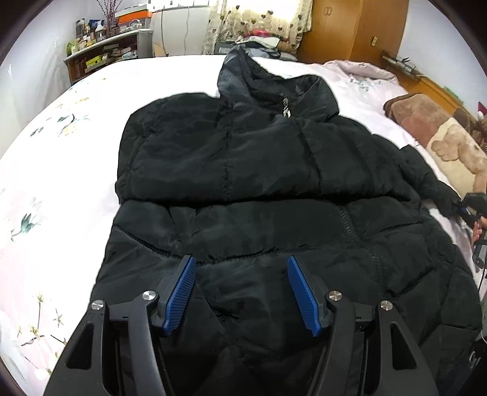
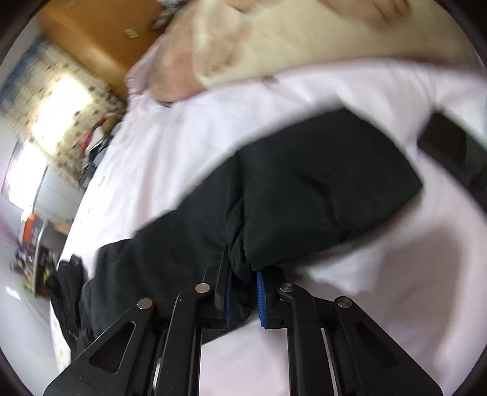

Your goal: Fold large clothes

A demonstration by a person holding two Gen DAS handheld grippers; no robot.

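Observation:
A black puffer jacket (image 1: 243,170) lies front-up on the bed, hood toward the far side. Its left sleeve is folded across the chest. My left gripper (image 1: 240,271) is open and empty, hovering above the jacket's lower front. My right gripper (image 2: 245,274) is shut on the jacket's right sleeve (image 2: 304,182), which stretches away over the sheet. The right gripper also shows in the left wrist view (image 1: 465,207) at the end of that sleeve, far right.
The bed has a white floral sheet (image 1: 45,182). A brown and cream blanket (image 1: 441,143) lies at the right. A dark flat object (image 2: 453,149) lies on the sheet beyond the sleeve. A cluttered shelf (image 1: 103,51) and a wooden wardrobe (image 1: 350,27) stand behind the bed.

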